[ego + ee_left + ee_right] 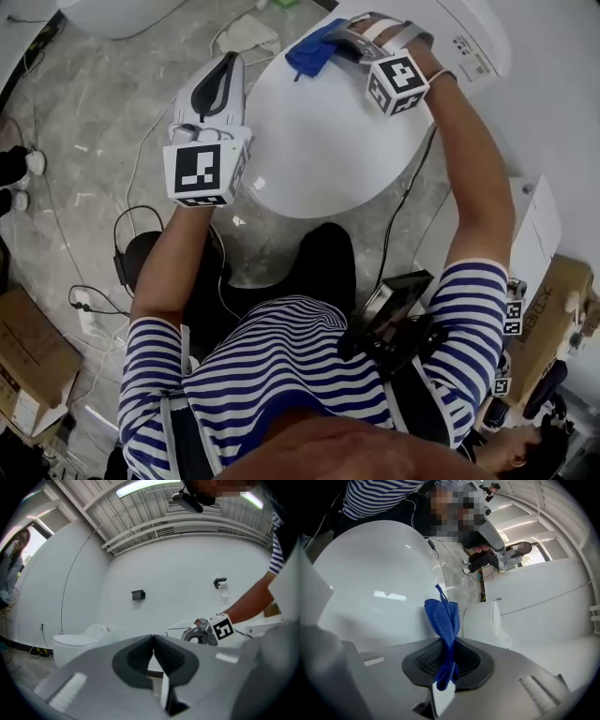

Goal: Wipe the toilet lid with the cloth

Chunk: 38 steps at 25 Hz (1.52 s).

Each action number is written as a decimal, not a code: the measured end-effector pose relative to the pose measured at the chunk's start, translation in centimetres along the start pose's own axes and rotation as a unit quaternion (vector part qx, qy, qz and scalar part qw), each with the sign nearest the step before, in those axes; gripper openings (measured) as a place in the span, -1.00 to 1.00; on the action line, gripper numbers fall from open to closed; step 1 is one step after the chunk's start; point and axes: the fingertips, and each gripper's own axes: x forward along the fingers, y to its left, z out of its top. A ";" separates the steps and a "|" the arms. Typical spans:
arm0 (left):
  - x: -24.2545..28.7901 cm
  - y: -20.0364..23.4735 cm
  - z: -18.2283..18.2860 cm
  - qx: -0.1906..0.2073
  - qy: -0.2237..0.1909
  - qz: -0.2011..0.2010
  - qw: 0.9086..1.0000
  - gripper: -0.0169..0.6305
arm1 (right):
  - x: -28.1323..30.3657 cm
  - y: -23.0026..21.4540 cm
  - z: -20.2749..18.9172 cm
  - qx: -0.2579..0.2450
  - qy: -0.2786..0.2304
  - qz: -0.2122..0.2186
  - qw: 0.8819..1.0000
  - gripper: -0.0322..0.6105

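Your right gripper (448,657) pinches the blue cloth (443,617) at the far end of the white toilet lid (319,141), perhaps touching it. Your left gripper (153,651), jaws pressed together and empty, hovers beside the lid.

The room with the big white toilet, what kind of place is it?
Likely a test room or showroom, not a home bathroom: besides the toilet lid, a second toilet stands along the bare white wall, and cables and a cardboard box lie on the floor.
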 end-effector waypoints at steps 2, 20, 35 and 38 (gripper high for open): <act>0.1 0.5 -0.2 -0.001 0.003 0.001 1.000 -0.94 | 1.0 -0.5 -0.6 0.009 0.001 0.003 1.000 -0.75; 0.4 0.8 -0.2 0.000 0.002 -0.002 1.000 -0.94 | 2.8 1.3 -1.7 0.016 0.005 0.045 0.999 -0.75; 0.1 -2.5 0.0 0.016 0.003 -0.018 1.000 -0.94 | -4.9 9.3 -1.4 0.025 0.013 0.057 0.998 -0.75; -0.1 -3.4 0.1 0.018 0.001 -0.023 1.000 -0.94 | -7.0 11.3 -1.6 0.032 0.021 0.061 0.997 -0.75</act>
